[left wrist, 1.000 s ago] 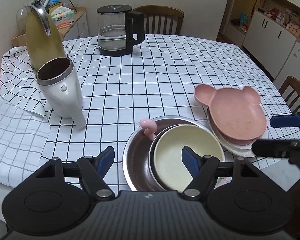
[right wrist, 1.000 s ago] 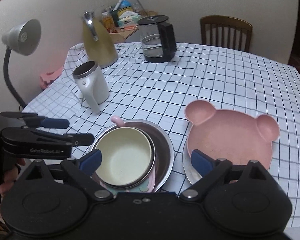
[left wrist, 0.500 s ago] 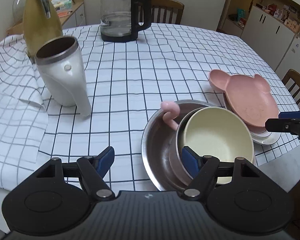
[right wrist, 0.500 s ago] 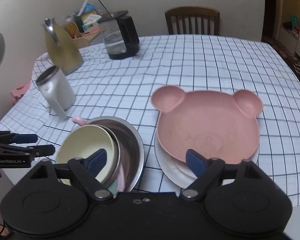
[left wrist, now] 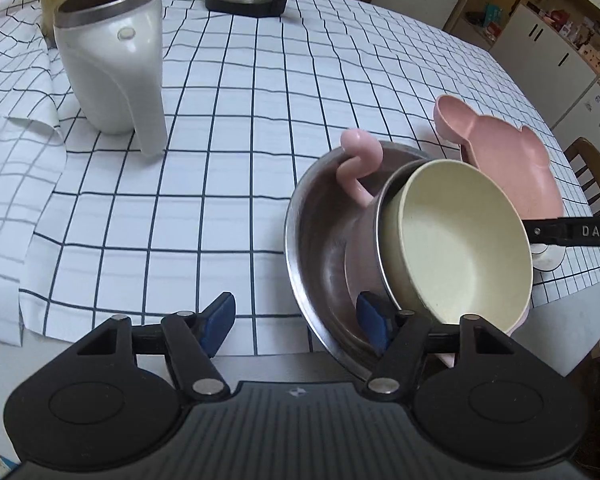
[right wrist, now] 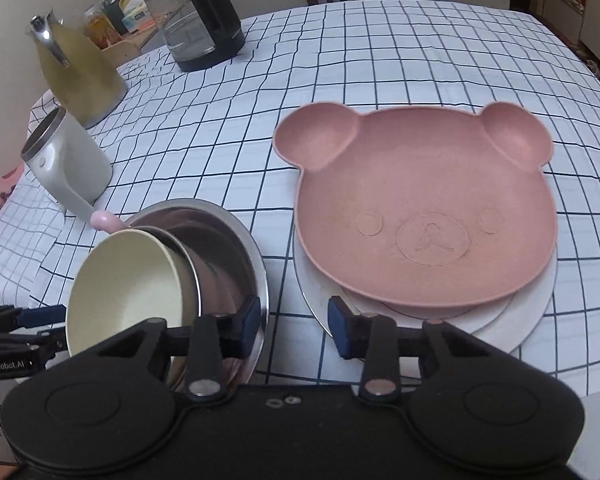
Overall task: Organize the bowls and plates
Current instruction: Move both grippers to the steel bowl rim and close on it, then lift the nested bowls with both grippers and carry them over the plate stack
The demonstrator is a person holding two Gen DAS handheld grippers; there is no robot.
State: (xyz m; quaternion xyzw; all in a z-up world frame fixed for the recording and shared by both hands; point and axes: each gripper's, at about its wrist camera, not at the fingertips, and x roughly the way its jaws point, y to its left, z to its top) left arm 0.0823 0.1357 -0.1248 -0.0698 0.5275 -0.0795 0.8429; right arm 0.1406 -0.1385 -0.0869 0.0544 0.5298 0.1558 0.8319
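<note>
The left hand-held gripper (left wrist: 296, 322), jaws closing, straddles the near rim of the steel bowl (left wrist: 320, 240) without pinching it yet. A shallow bite could tip the cream bowl (left wrist: 460, 240) leaning inside, over a pink handled piece. The right hand-held gripper (right wrist: 294, 326), also closing on nothing, hovers between that bowl and the pink bear plate (right wrist: 420, 208), which tops white plates at the tabletop's (right wrist: 380, 60) near edge.

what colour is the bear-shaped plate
Dusty pink; the bear-shaped plate shows best in the right wrist view.
</note>
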